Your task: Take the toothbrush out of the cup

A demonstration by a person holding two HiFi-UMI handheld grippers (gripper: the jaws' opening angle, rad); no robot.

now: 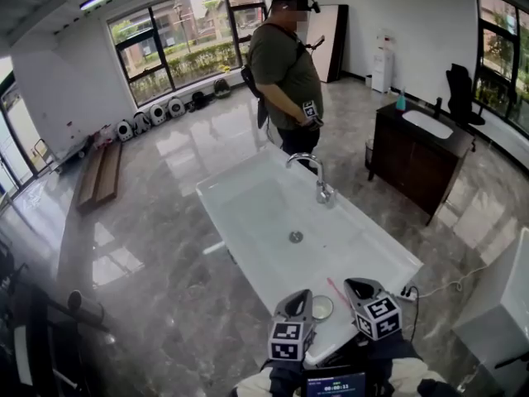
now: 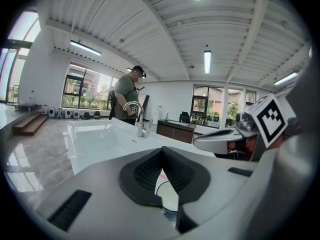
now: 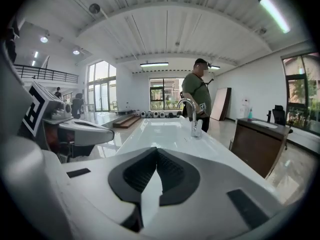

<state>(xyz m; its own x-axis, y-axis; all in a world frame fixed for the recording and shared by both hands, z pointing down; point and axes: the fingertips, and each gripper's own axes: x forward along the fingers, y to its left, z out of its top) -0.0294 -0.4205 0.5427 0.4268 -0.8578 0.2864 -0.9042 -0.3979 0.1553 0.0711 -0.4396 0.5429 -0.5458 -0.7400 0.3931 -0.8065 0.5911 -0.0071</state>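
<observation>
Lying toothbrush (image 1: 337, 292): the pink toothbrush is lying flat on the white worktop (image 1: 248, 213), between the two sets of fingers and just beside the cup. I am judging it already out.
Cup (image 1: 322, 308): it is standing upright just right of the left fingers' tips, and nothing is sticking out of it.
Left gripper (image 1: 304, 294): its fingers are pressing together at the tips, with the cup's rim showing just beneath them. It is probably hovering there to steady the cup. Whether they are touching it I cannot tell.
Right gripper (image 1: 351, 284): its fingers are clenched on nothing. They are hanging above and just right of the toothbrush, which suggests its part is done.
Faucet (image 1: 318, 176) and person (image 1: 285, 64): both are standing well beyond the fingers and taking no part.
</observation>
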